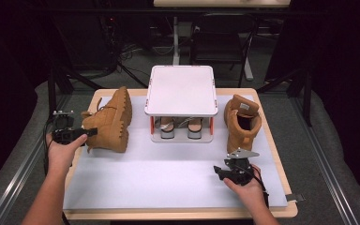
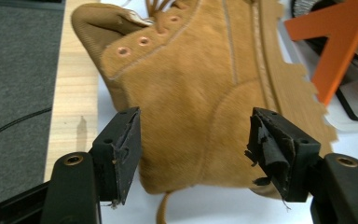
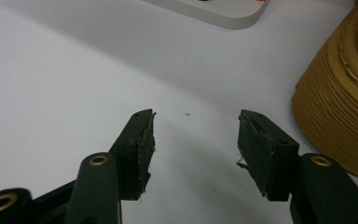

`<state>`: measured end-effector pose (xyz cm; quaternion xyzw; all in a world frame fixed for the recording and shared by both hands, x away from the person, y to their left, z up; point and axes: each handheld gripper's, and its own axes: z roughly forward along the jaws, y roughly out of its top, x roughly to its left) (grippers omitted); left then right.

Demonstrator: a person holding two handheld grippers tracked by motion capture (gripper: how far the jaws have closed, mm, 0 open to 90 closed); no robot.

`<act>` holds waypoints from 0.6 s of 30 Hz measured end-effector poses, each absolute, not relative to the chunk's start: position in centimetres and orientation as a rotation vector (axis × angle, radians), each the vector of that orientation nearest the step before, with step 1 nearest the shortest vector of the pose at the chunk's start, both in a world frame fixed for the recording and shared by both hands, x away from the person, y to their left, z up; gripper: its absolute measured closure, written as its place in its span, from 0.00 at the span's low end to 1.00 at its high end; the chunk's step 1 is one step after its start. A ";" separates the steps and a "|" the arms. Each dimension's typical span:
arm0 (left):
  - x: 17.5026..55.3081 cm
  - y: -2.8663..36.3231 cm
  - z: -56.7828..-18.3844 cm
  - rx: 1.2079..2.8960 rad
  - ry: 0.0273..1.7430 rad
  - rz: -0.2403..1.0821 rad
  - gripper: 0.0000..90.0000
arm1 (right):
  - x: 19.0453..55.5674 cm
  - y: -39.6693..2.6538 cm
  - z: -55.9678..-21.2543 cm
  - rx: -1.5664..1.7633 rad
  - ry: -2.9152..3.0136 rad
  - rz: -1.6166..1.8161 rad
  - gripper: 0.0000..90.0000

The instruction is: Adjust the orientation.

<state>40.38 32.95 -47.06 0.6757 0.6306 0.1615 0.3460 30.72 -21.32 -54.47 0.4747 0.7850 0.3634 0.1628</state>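
On the left, the left tongs (image 1: 90,132) are spread wide with nothing pinched. The tan suede boot lying on its side (image 1: 110,119) sits just past their tips, near the left edge of the worktop (image 1: 168,213). In the left gripper view its heel end (image 2: 200,102) shows between the two pads (image 2: 123,149), but the pads do not press on it. It looks let go of, or not yet grabbed.

In the middle, at the back, stands a white shoe rack with a flat top and orange posts (image 1: 181,89). A pair of sandals (image 1: 180,127) is tucked under it.

On the right, a second tan boot standing upright (image 1: 241,122) waits beside the rack. The right tongs (image 1: 219,172) rest low in front of it, spread apart and empty.

The front half of the white mat (image 1: 145,183) is bare, so both hands have lots of room there. The lying boot is close to the edge, so a push to the left could tip it off.
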 end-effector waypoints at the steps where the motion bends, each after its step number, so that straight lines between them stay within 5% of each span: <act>1: 40.7 33.0 -47.1 1.746 1.647 0.411 0.38 | 30.7 -21.4 -54.5 1.356 2.239 1.031 0.51; 18: 43.0 33.5 -48.7 1.697 1.711 0.264 0.34 | 30.9 -21.3 -54.7 1.356 2.255 1.012 0.50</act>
